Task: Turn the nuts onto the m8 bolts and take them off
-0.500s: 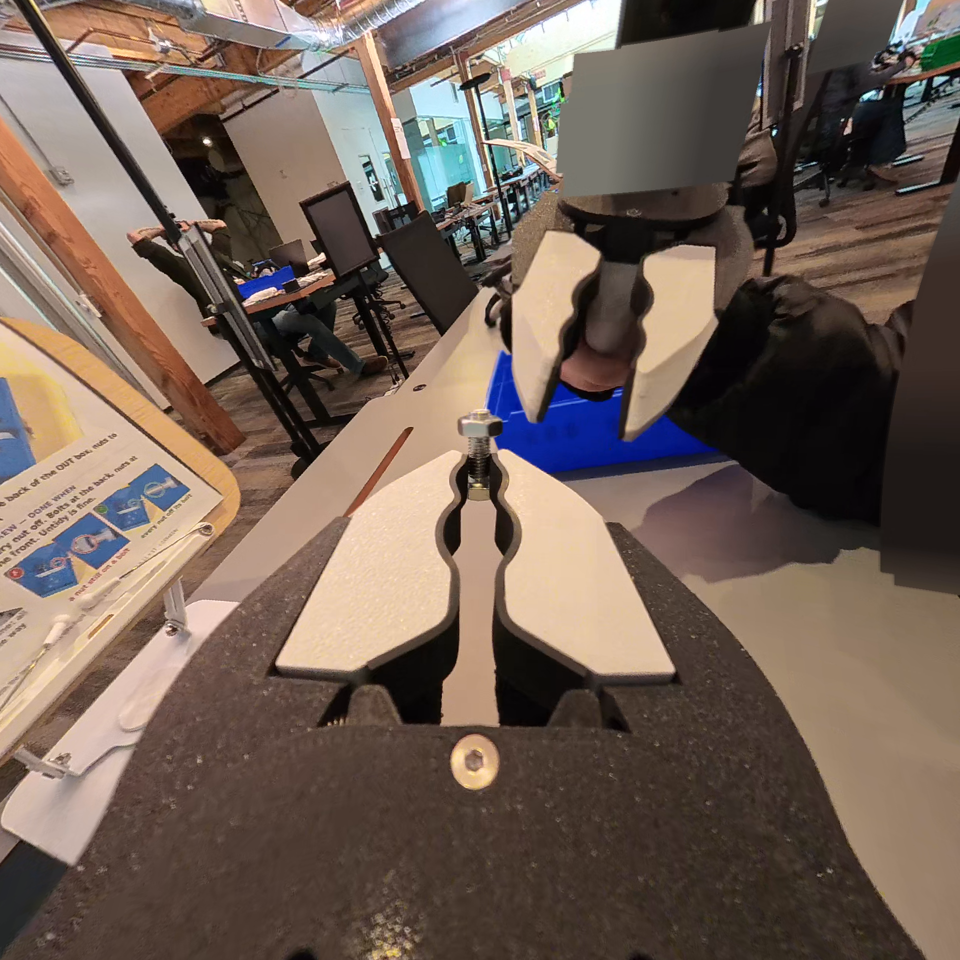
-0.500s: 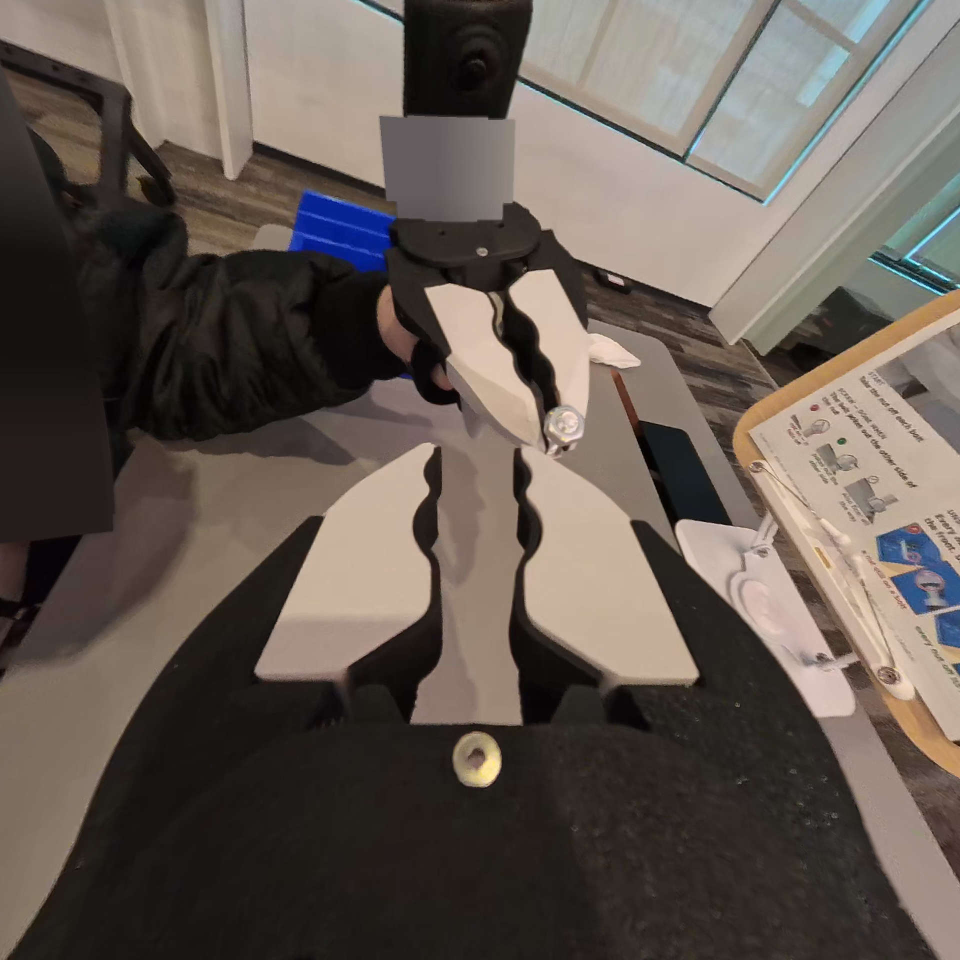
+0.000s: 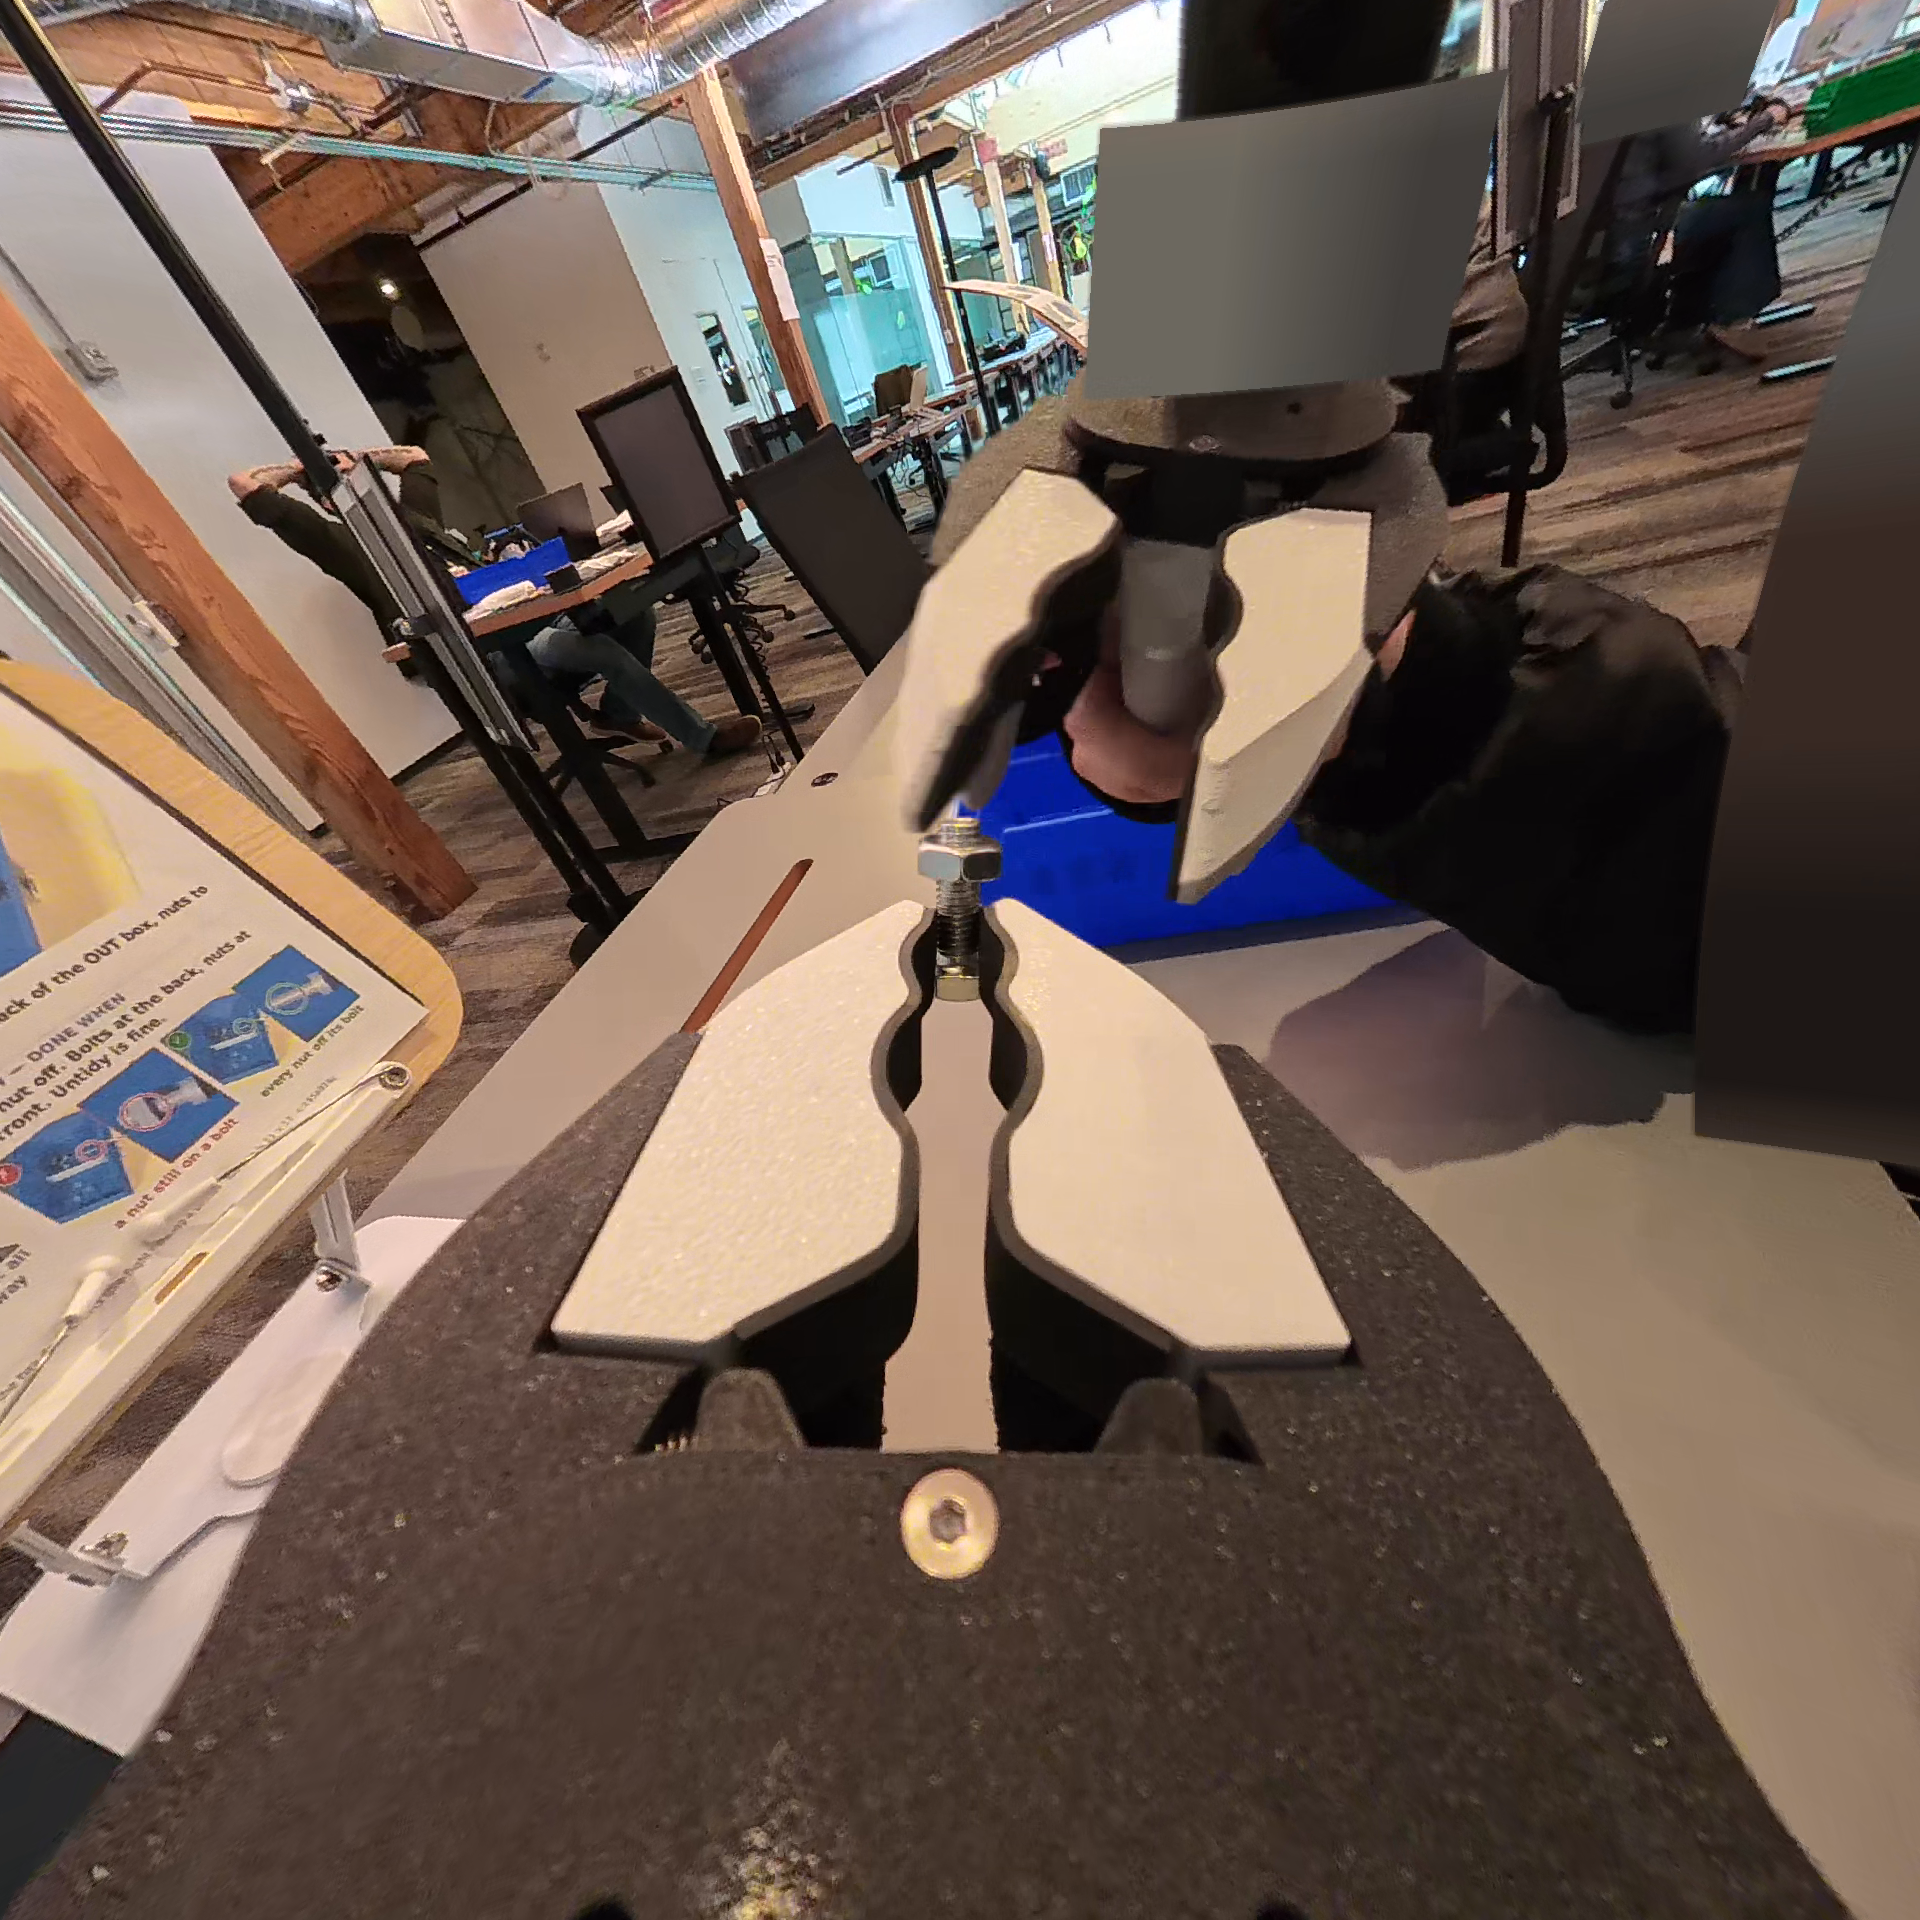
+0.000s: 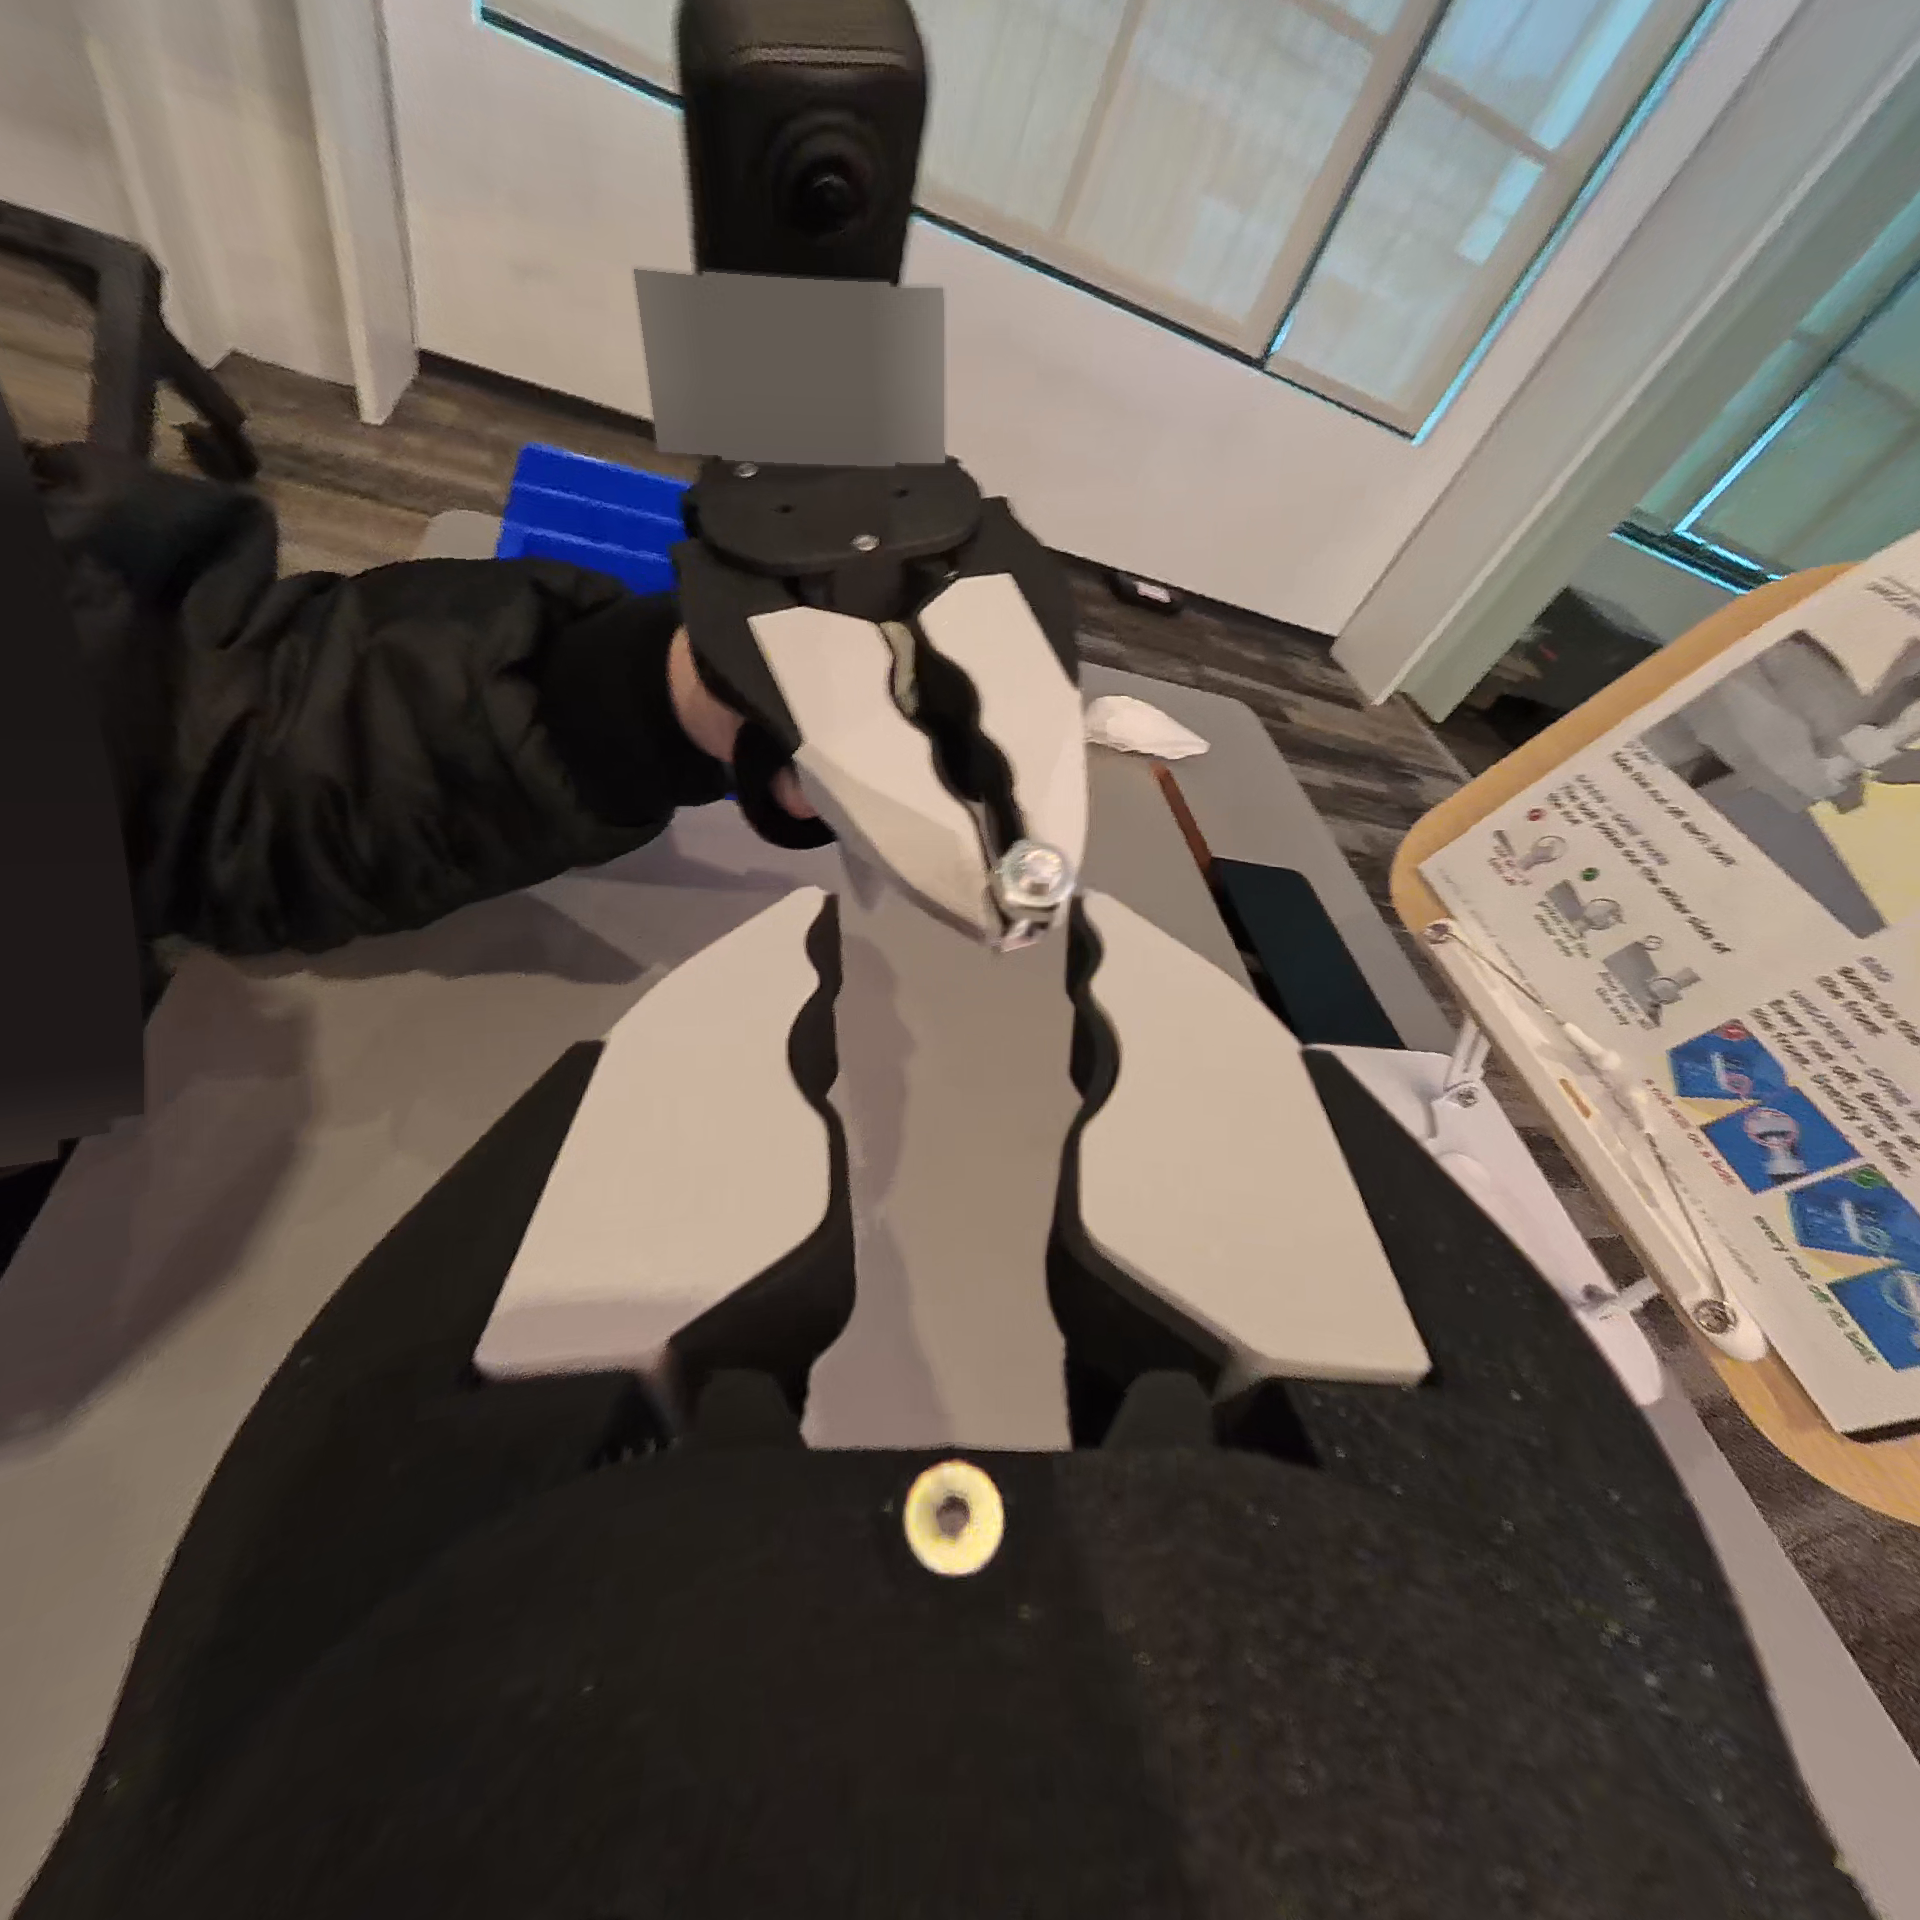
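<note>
My left gripper (image 3: 956,920) is shut on a silver bolt (image 3: 956,940) and holds it upright by its lower end, above the grey table (image 3: 1558,1351). A silver hex nut (image 3: 958,860) sits near the top of the bolt's thread. My right gripper (image 3: 1070,842) is open and hangs tilted over the bolt, with one blurred fingertip (image 3: 935,769) just above the nut. In the right wrist view the left gripper (image 4: 1023,894) points toward me, with the nut (image 4: 1031,881) at its tips. The nut lies between my right gripper's (image 4: 951,914) spread fingers, near the right one, and neither pad presses on it.
A blue bin (image 3: 1122,862) stands on the table behind the grippers and also shows in the right wrist view (image 4: 582,509). A wooden board with an instruction sheet (image 3: 156,1039) stands at the table's edge. A black-sleeved arm (image 3: 1507,779) holds the right gripper. A dark flat object (image 4: 1299,935) lies near the board. My two grippers' fingertips are within a few centimetres of each other.
My right gripper has opened wider and moved down and closer, so that one fingertip is now just above the nut. My left gripper has kept still with the bolt in it.
</note>
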Demonstrator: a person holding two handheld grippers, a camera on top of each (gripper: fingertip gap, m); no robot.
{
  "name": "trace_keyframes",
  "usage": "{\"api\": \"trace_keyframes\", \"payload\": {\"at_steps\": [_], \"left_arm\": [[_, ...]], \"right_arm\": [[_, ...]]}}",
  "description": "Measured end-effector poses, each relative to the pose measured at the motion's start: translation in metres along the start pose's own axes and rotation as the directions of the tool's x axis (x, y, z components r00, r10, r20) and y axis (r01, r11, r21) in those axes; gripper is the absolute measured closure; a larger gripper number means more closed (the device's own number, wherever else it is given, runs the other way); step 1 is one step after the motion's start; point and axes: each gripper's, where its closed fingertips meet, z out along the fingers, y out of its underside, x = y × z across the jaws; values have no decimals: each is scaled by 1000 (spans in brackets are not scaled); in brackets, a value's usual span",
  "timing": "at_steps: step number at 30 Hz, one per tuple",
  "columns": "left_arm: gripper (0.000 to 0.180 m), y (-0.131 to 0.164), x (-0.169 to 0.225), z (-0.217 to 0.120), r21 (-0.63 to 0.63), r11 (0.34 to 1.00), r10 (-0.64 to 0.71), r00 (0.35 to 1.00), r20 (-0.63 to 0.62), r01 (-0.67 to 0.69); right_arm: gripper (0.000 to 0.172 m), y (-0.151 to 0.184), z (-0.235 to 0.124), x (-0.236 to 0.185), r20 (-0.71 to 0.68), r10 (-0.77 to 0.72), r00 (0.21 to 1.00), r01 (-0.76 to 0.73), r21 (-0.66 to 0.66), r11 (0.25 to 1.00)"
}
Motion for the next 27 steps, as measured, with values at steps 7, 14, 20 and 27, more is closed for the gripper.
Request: {"api": "trace_keyframes", "payload": {"at_steps": [7,14,20,27], "left_arm": [[173,2,-6,-2,-4,1000,-10,999,31,11],[173,2,1,3,-16,1000,-8,1000,-1,8],[173,1,-4,-1,-2,999,-33,999,11,33],[173,5,12,7,-35,999,-10,998,-57,8]], "right_arm": [[140,9,0,-11,67,-19,998,23,-61,998],[122,2,3,3,-2,24,1000,-24,9,1000],[151,5,-4,-7,75,25,997,-23,-24,999],[137,4,-3,5,15,9,1000,-9,18,1000]]}}
